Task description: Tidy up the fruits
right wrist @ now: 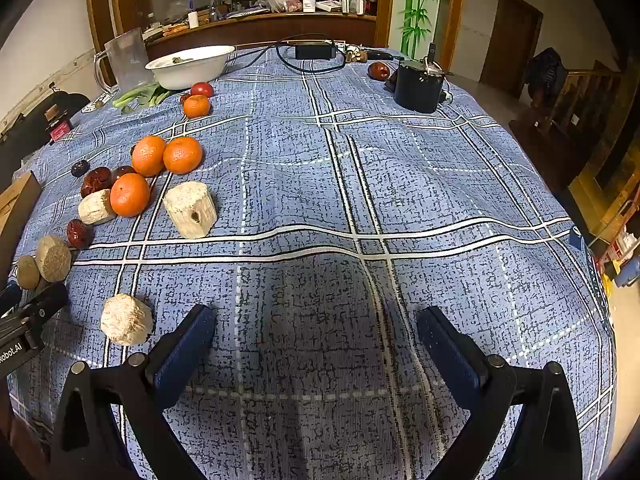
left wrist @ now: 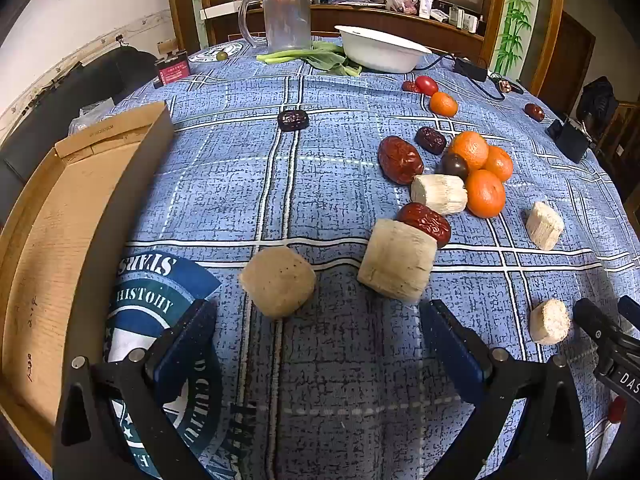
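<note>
My left gripper (left wrist: 320,320) is open and empty above the blue plaid tablecloth (left wrist: 320,184). A pale sugarcane chunk (left wrist: 278,282) lies just ahead of its left finger and a bigger one (left wrist: 396,260) ahead of its right. Red dates (left wrist: 400,159) and mandarins (left wrist: 484,193) cluster further right. An open cardboard box (left wrist: 60,240) sits at the left. My right gripper (right wrist: 316,324) is open and empty over bare cloth; a sugarcane chunk (right wrist: 126,319) lies left of it, and mandarins (right wrist: 130,195) and another chunk (right wrist: 191,209) lie further off.
A white bowl (left wrist: 380,52), a clear plastic jug (left wrist: 286,16) and green leaves (left wrist: 320,58) stand at the far edge. A black pot (right wrist: 418,86), a power adapter with cable (right wrist: 316,51), a tomato (right wrist: 202,89) and a lone date (right wrist: 378,71) lie at the far side.
</note>
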A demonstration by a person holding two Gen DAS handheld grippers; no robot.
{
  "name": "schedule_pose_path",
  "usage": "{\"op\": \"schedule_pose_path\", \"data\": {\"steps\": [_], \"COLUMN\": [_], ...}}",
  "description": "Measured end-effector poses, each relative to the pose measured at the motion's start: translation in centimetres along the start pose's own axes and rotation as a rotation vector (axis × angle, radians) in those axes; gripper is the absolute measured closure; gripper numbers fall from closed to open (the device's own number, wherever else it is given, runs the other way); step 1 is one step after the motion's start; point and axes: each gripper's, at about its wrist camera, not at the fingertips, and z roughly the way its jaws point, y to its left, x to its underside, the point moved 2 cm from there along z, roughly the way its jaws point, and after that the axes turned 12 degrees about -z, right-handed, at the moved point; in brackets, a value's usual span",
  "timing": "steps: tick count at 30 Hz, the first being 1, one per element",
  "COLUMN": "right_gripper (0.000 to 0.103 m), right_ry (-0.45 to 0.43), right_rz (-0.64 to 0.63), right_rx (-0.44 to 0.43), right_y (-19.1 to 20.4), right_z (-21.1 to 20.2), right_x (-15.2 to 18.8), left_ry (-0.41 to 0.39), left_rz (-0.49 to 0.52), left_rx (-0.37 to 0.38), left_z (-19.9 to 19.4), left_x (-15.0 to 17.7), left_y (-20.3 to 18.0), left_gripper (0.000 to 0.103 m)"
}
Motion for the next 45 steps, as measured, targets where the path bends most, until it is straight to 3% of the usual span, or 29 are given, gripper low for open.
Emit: {"op": "schedule_pose_path", "data": {"steps": [24, 36, 39, 43, 45], "right_gripper": [0.001, 0.001, 0.001, 0.001, 0.001], "right_ry": [-0.001, 0.046, 0.063, 0.08, 0.02], "right_rz": [-0.001, -0.02, -0.02, -0.011, 0.0], "right_rx": [0.001, -0.023, -0.024, -0.015, 0.004], "right_y": [0.0, -0.1, -0.2, 0.0, 0.3], "right_z": [0.0, 0.2, 0.2, 0.5, -1.0], "right_x": [0.0, -0.2, -0.4, -0.9, -1.0], "left_ry": [0.003, 0.103, 0.045, -0.112, -0.175], "left_rz": [0.01, 0.103, 0.088, 0.09, 0.085], "left_rx": [0.0, 0.064, 0.109, 0.137, 0.146], "left_z": [0.0, -0.5, -2.6, -7.3, -9.2], "left_x": [0.0, 0.2, 0.5, 0.6, 0.6], "left_y": [0.0, 0.5, 0.8, 1.2, 1.6], "left_gripper": [0.0, 0.001, 0.007, 0.007, 0.007]}}
